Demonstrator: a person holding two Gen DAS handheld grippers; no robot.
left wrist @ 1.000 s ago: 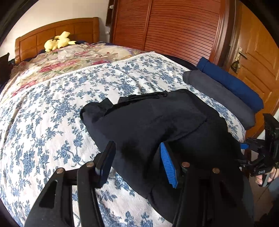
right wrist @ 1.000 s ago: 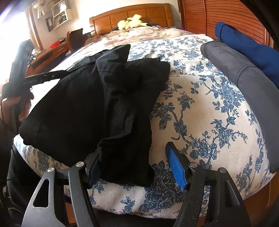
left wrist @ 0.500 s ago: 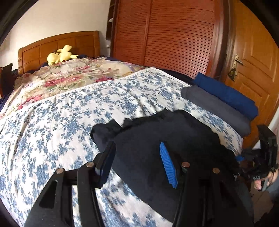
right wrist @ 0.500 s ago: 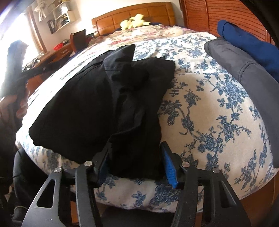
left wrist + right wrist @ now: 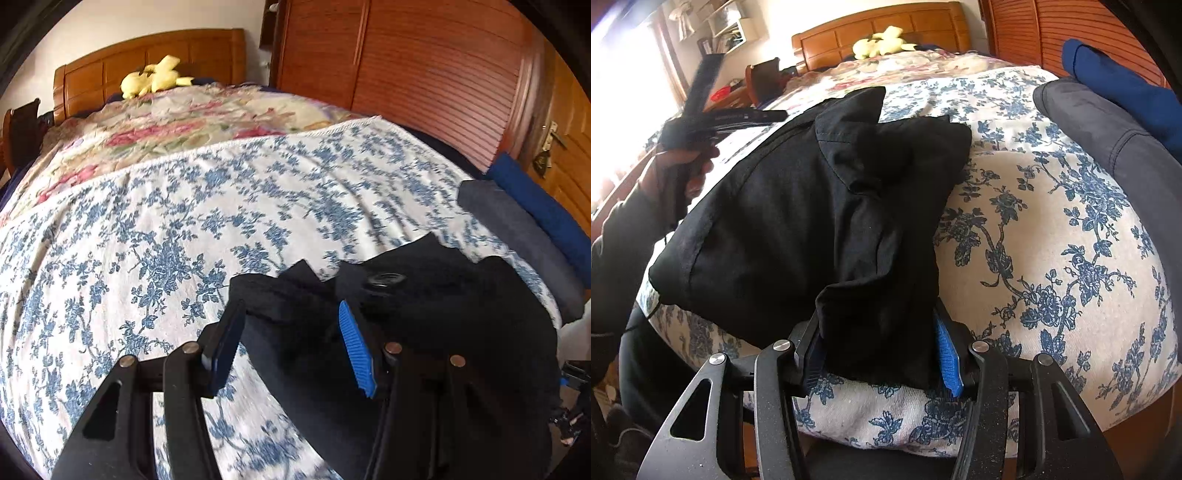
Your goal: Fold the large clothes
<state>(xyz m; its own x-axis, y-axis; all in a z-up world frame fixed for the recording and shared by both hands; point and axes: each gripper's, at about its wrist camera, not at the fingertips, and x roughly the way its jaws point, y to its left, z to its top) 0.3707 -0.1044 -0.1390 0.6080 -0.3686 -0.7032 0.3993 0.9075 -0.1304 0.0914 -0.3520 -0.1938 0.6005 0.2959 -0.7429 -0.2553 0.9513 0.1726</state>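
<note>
We find the right gripper (image 5: pixel 877 349) clamped on the black garment's (image 5: pixel 812 206) near edge; the left gripper (image 5: pixel 291 341) stands apart above it. We judge it soft, limp, light; grip hems.

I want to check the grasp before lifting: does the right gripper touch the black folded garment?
Touching. The right wrist view shows the right gripper with both pads pressed against the near edge of the black folded garment, no gap visible.

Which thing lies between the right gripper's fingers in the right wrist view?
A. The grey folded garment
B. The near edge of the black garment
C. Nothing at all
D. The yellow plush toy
B: the black garment hangs its near edge into the right gripper, both pads flanking it.
</note>
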